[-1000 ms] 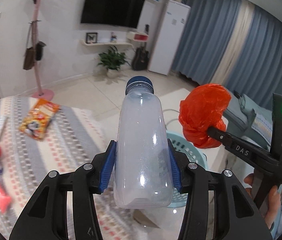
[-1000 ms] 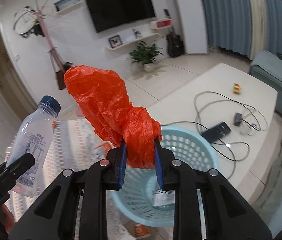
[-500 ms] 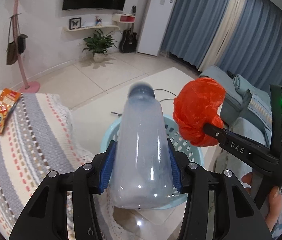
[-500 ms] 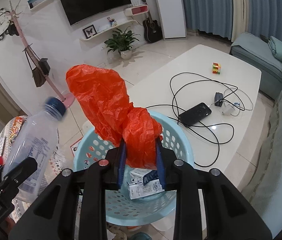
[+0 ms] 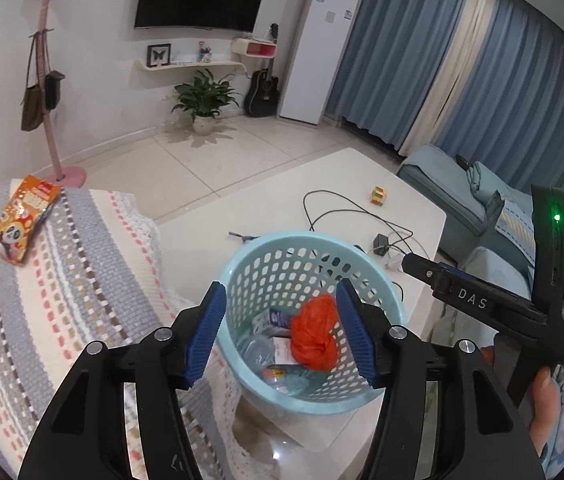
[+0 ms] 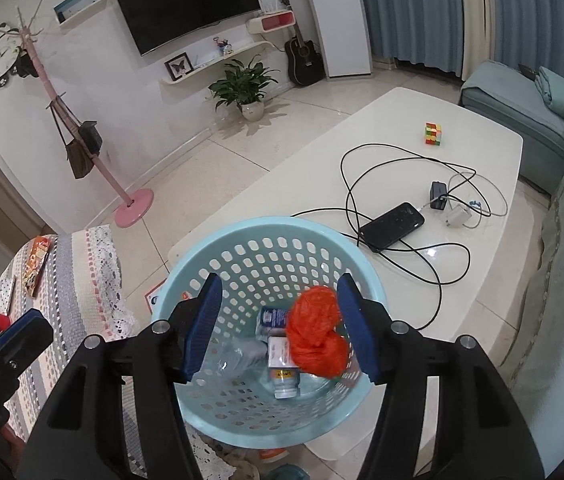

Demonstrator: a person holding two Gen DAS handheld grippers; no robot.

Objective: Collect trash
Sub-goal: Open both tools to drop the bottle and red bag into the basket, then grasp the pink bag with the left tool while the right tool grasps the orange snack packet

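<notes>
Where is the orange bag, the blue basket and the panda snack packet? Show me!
orange bag (image 6: 314, 340), right wrist view, middle of the crumpled plastic.
basket (image 6: 282, 226), right wrist view, far rim.
snack packet (image 5: 22, 218), left wrist view, middle of its printed front.

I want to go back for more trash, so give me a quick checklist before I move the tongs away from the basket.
1. Left tongs open and empty: ok.
2. Right tongs open and empty: ok.
3. Orange bag inside the basket: ok.
4. Bottle inside the basket: ok, lying at the bottom beside small boxes.
5. Basket upright: ok.
6. Trash left to collect: not ok, a snack packet lies on the striped cloth.
</notes>
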